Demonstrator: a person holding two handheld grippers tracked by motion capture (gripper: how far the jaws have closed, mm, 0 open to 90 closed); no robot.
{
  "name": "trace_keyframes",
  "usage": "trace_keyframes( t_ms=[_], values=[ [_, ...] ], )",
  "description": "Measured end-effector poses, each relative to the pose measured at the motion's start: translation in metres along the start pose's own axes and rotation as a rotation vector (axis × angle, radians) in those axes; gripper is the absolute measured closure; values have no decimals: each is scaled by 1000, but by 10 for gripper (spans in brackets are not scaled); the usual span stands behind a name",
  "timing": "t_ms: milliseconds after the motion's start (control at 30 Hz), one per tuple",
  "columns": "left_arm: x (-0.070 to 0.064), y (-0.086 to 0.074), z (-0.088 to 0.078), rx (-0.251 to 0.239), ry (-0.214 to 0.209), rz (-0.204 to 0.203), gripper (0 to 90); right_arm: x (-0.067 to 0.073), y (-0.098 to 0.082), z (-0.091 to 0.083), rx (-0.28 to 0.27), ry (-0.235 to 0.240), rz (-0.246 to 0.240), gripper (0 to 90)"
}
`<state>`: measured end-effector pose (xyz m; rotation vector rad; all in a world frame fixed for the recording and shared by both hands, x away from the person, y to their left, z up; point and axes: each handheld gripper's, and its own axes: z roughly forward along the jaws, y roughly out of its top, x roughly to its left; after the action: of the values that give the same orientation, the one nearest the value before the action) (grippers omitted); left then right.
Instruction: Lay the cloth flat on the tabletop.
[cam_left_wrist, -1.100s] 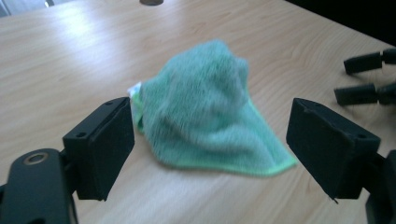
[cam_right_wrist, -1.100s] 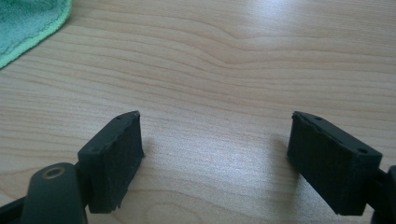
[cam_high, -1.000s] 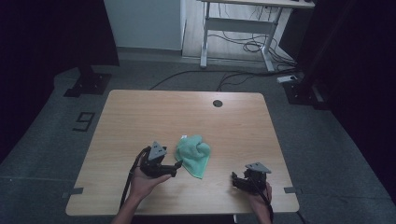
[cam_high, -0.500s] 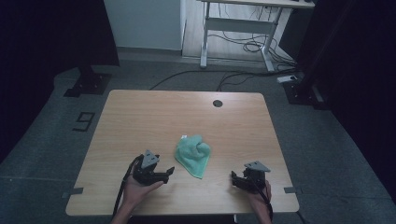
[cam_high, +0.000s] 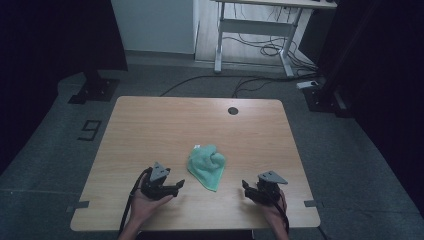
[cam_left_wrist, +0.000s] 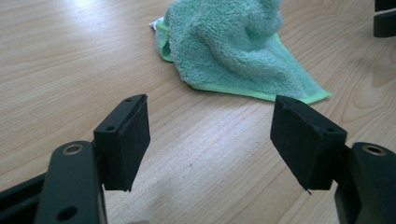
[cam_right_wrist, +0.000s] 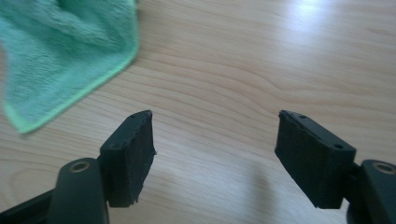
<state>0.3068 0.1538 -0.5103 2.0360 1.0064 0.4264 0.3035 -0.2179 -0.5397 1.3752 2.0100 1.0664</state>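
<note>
A crumpled green towel lies on a wooden table, between 2 grippers, left and right, jaws apart, just been closing, nothing between them

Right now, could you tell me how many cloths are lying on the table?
1. A single crumpled green cloth lies on the wooden table, near the front edge, between the left gripper and the right gripper, touching neither.

The green towel is cut off by the top and left edges in the right gripper view. Its small white tag on the far corner is too tiny to read.
</note>
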Motion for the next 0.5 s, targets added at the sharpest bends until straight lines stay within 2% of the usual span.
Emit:
trace_keyframes(
  t_ms=[200,300,333,367,400,433,467,500],
  values=[
    [0,11,10,-4,-10,-3,304,10,13,11,-8,54,-27,339],
    [0,14,18,10,-12,0,310,14,19,18,-8,64,-43,351],
    [1,17,27,30,-9,14,313,18,26,25,-9,81,-58,364],
    [1,17,27,30,-9,14,318,20,30,28,-11,89,-66,368],
    [3,20,38,45,-9,9,322,22,34,31,-12,97,-74,371],
    [3,20,38,45,-9,9,327,22,34,31,-12,97,-74,371],
    [7,23,49,57,-10,-4,334,26,42,38,-8,109,-90,370],
    [7,23,49,57,-10,-4,348,26,42,38,-8,109,-90,370]
  ],
)
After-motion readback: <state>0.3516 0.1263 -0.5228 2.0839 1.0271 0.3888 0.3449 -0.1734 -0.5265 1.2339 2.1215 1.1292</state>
